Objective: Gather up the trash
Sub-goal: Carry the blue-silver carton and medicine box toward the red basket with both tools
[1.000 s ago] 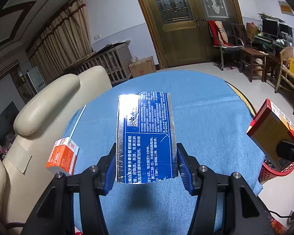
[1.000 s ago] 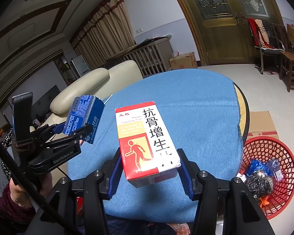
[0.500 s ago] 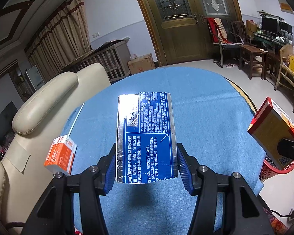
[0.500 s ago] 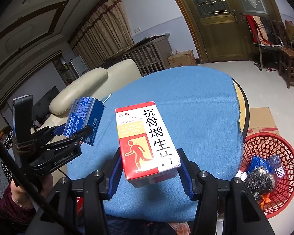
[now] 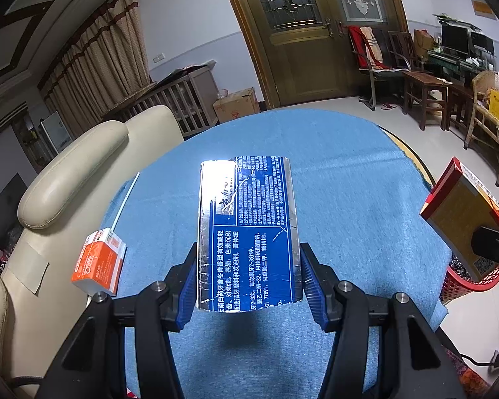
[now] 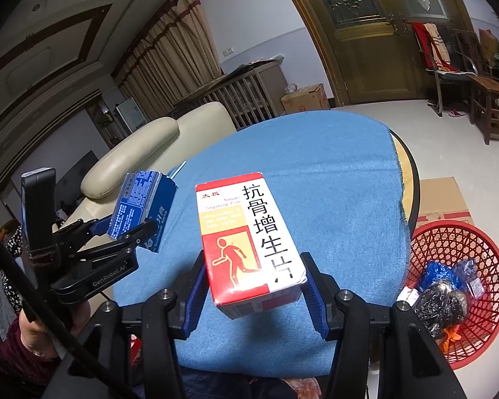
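My left gripper (image 5: 248,286) is shut on a blue and silver toothpaste box (image 5: 248,232), held above the blue tablecloth (image 5: 342,193). The same box shows at the left of the right wrist view (image 6: 139,206). My right gripper (image 6: 252,296) is shut on a red and white medicine box (image 6: 249,236), also held above the cloth; it shows at the right edge of the left wrist view (image 5: 465,212). A red mesh trash basket (image 6: 462,249) stands on the floor to the right of the table, with dark bags and wrappers inside.
An orange and white small box (image 5: 98,261) and a thin white stick (image 5: 126,199) lie at the table's left edge. A cream sofa (image 5: 73,169) is to the left. A flat cardboard sheet (image 6: 439,196) lies behind the basket. Chairs (image 5: 422,89) stand far right.
Both grippers keep their boxes. The view has shifted slightly; the orange box sits a little lower and more to the left in the left wrist view, and the basket shows more in the right.
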Demonstrator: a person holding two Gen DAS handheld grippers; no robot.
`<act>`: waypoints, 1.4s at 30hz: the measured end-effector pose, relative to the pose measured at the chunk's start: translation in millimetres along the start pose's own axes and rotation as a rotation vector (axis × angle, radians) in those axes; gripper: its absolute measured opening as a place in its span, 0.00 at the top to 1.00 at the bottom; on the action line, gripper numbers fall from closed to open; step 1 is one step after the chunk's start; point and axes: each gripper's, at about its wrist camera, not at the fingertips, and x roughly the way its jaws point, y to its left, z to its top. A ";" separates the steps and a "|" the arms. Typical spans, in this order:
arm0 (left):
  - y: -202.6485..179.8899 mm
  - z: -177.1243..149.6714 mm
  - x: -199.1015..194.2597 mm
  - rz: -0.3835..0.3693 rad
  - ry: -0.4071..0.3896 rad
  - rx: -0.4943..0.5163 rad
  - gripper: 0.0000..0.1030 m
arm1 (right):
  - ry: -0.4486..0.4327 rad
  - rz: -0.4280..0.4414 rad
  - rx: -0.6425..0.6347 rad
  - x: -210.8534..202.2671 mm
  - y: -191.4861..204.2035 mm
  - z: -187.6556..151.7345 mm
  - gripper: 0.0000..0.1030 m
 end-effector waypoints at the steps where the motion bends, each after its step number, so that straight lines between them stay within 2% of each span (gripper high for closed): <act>1: 0.2 0.5 0.5 0.001 0.000 0.002 0.44 | 0.001 0.002 0.002 0.0 0.0 0.4 0.46; 42: -5.3 -2.2 9.2 -0.033 0.020 0.068 0.44 | -0.007 -0.006 0.052 -7.3 -5.3 0.9 0.46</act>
